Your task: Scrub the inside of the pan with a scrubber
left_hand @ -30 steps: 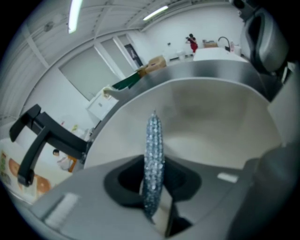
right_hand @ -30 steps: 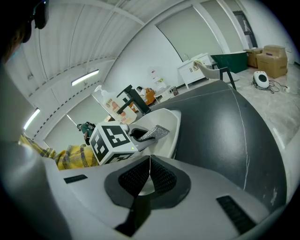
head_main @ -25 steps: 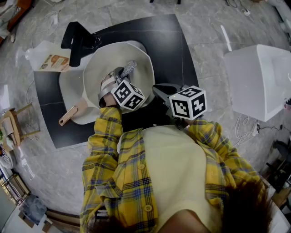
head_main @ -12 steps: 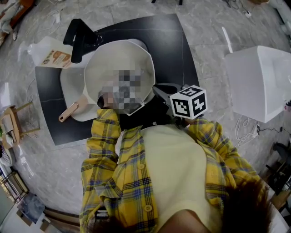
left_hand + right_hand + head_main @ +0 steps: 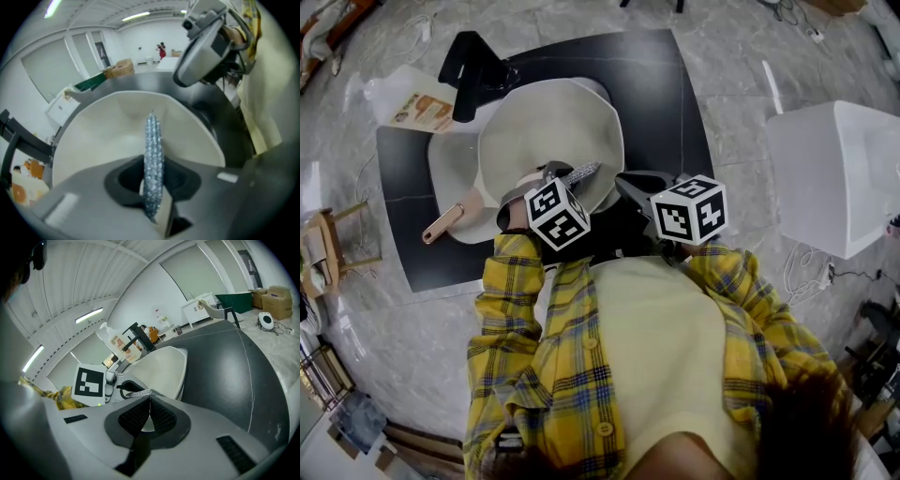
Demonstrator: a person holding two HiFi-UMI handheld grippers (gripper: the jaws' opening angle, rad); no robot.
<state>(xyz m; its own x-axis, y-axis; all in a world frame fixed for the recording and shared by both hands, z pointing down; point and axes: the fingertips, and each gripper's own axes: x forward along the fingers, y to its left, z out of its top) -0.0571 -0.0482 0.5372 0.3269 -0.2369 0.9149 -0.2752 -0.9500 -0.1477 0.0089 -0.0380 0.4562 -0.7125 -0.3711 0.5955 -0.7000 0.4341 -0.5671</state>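
Note:
A cream pan (image 5: 553, 131) with a tan handle (image 5: 442, 228) rests on the black table (image 5: 661, 94). In the head view my left gripper (image 5: 561, 176) sits over the pan's near rim, shut on a silver sparkly scrubber (image 5: 581, 172). The left gripper view shows the scrubber (image 5: 153, 154) edge-on between the jaws of that gripper (image 5: 153, 201), above the pan's pale inside (image 5: 112, 136). My right gripper (image 5: 625, 184) is at the pan's right rim. In the right gripper view its jaws (image 5: 149, 401) are closed with a pale strip of the pan's rim (image 5: 180, 376) between them.
A black faucet-like stand (image 5: 473, 70) rises at the table's far left. Beside it lies a clear pouch with an orange label (image 5: 411, 111). A white box (image 5: 839, 169) stands on the floor to the right, and a wooden stool (image 5: 323, 258) to the left.
My left gripper has carried the scrubber from the pan's middle back toward the near rim, closer to me. The right gripper has stayed in place.

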